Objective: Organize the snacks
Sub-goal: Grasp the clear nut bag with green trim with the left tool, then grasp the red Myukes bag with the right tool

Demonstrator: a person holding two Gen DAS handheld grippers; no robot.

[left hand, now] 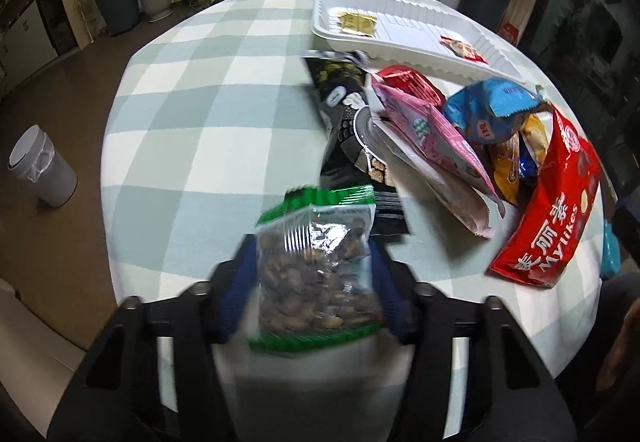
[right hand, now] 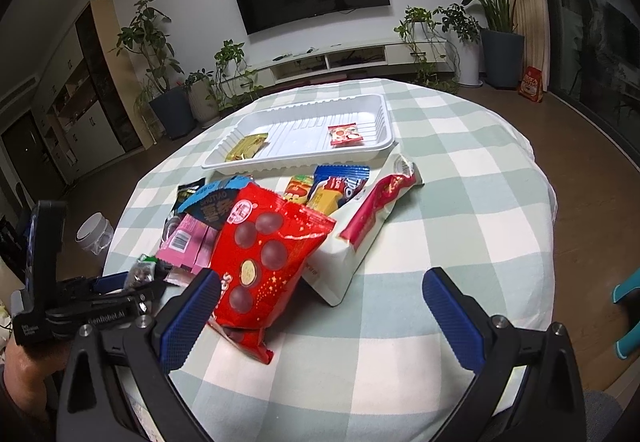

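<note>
The left hand-held gripper (left hand: pixel 314 274) grasps a clear packet of brown nuts (left hand: pixel 316 274), its blue ribbed pads (left hand: pixel 240 282) pressing on either side. The packet stands with its long axis running from 6 to 12 o'clock in the left wrist view, green crimped header at the top (motion blur makes its print unreadable), and a green strip along the bottom seam. It sits above the near edge of the tabletop (left hand: pixel 200 102), which wears a soft cloth checked in pale green and white.

Towards 1 o'clock lies a long black sachet (left hand: pixel 352 130), glossy, pointing roughly 11 to 5. Beside it at 2 o'clock a pink foil wrapper (left hand: pixel 436 138) slants the same way, with a blue pouch (left hand: pixel 488 110) beyond. At 3 o'clock a shiny red bag (left hand: pixel 556 218) reads "Mylikes" below Chinese characters.

Further out, near 1 o'clock, a white ribbed plastic tray (left hand: pixel 400 38) holds a gold packet (left hand: pixel 356 24) and a small red one (left hand: pixel 464 50), well apart.

The right hand-held gripper (right hand: pixel 320 314) hangs released, its jaws spread wide over the cloth, the left blue pad just beside the red bag's lower corner. In its view a white-and-red wrapper (right hand: pixel 376 210) lies at 1 o'clock of the red bag.
</note>
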